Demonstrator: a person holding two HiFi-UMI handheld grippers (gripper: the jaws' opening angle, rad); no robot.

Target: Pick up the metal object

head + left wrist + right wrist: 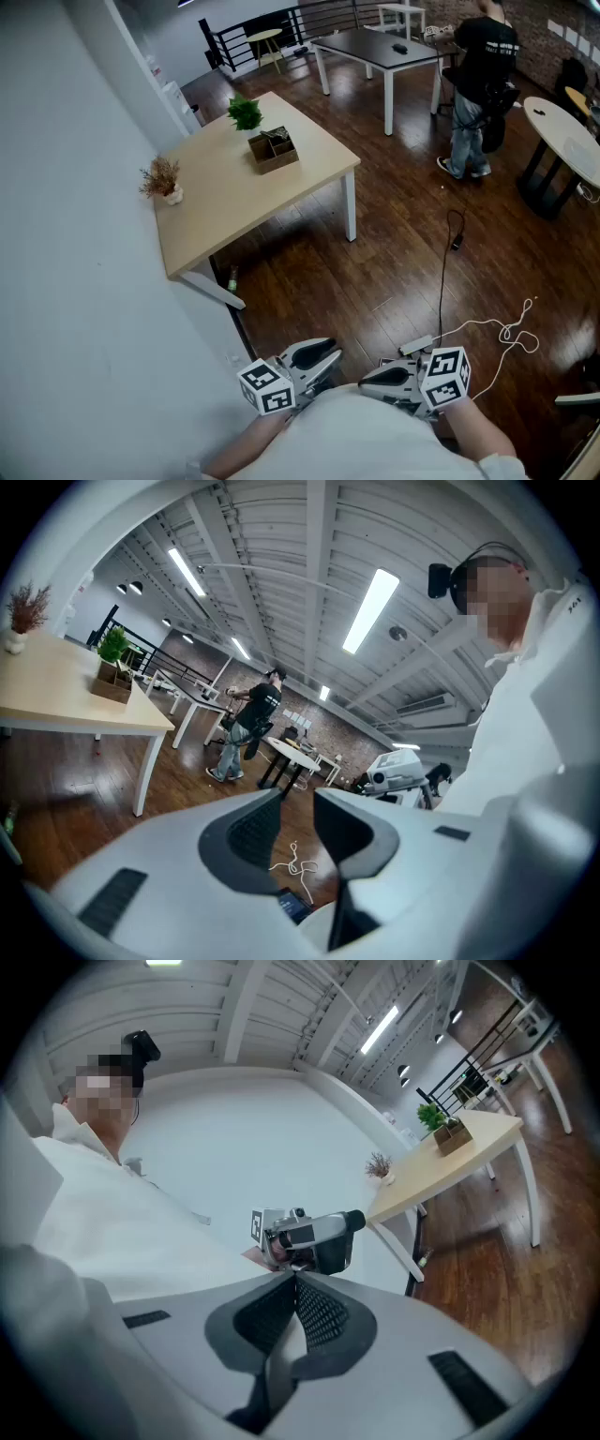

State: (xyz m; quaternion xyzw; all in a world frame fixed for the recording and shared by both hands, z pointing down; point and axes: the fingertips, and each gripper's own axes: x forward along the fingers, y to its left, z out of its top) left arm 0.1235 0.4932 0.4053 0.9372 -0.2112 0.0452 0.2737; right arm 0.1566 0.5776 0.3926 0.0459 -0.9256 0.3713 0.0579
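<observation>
Jaws parted on the left, pressed together on the right, gripping nothing on either side.

Head view: looks steeply down on the left gripper [328, 354] and right gripper [373, 378], both held low against a white shirt [375, 441], tips turned toward each other. Across the dark wood floor [394, 262], well apart from both, shows a pale tabletop [225, 206] set against the wall. Carries an open wooden box [273, 150] with dark contents too small to tell, a green plant [246, 112] just behind or in that box, and a dried sprig in a small white pot [163, 180] near the wall. Shows no metal object plainly anywhere; perhaps among the box's contents, as a guess only.

Left gripper view: looks out through the gap between the open jaws, with only floor and a loose white cord [291, 864] beyond. Farther off, a person [246, 728] standing by other tables.

Right gripper view: jaws shut tip to tip, empty, pointing at the other gripper, tabletop far behind.

Probably still before any approach. Calls next for walking to the tabletop, finding the metal piece, and opening the right jaws.
</observation>
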